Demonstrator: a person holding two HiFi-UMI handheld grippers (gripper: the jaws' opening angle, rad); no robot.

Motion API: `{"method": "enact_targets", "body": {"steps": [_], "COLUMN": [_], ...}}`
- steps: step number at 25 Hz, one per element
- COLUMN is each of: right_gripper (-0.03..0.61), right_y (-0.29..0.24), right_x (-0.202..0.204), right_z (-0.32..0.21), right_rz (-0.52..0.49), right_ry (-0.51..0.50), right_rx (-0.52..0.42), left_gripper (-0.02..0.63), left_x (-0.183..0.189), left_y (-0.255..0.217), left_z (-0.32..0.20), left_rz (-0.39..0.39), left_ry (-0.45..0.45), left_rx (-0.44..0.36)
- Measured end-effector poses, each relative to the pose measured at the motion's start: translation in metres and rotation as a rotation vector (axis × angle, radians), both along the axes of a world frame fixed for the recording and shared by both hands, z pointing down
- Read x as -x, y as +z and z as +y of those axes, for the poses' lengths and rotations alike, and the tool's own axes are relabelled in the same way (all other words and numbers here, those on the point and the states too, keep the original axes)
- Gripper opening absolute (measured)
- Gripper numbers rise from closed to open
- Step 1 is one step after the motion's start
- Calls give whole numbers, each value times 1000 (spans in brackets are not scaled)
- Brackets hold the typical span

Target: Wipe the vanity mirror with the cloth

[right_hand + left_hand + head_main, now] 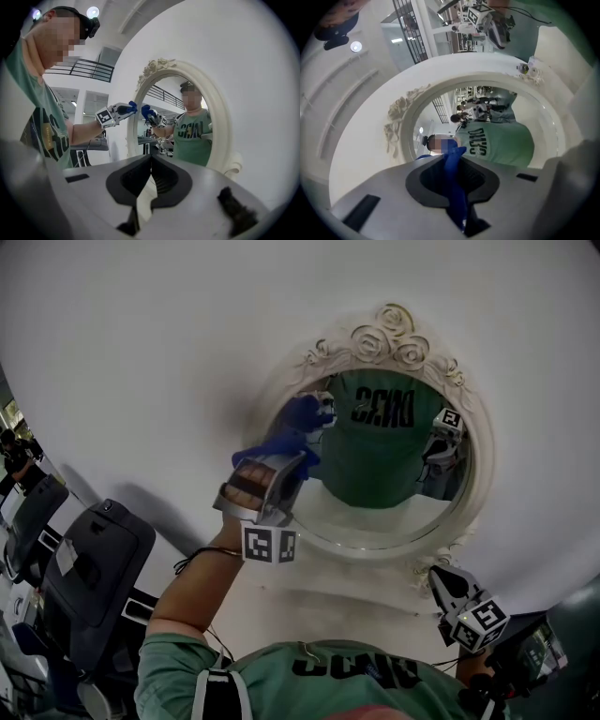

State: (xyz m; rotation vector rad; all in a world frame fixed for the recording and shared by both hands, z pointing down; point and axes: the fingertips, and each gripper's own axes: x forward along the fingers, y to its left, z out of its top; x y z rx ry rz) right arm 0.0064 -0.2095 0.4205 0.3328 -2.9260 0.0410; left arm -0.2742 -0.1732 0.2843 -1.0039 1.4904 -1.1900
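Vanity mirror (389,479): the blue cloth (286,435), clamped in the left gripper (292,463), sits at its 10 o'clock edge. The right gripper (150,159), jaws together and empty, waits at 5 o'clock. Unbraced, the mirror could probably shift under hard pressing.

Crumpled blue cloth (289,430): soft, matt fabric. Round vanity mirror glass (380,495): glossy, reflective. Cream ornate mirror frame (386,334): smooth, matt.
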Motion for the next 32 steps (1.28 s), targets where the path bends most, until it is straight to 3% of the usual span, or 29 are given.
{"method": "enact_targets", "body": {"steps": [6,14,21,32], "right_gripper": [12,12,12,12], "right_y": [-2,1,12,26], "right_x": [8,1,-14,-54], "right_z": [6,0,-16,-33], "right_rz": [24,25,5,-58], "right_ry": [-10,19,49,116], "right_rx": [-14,-19,6,42], "left_gripper": [64,64,64,64], "left_x": [49,29,-46,-230], "left_y": [25,23,15,26], "left_z": [-2,-33,-74,-165], "left_rz": [24,41,-17,-168], "left_ry": [-105,-36,102,376], "left_rx": [54,50,51,111]}}
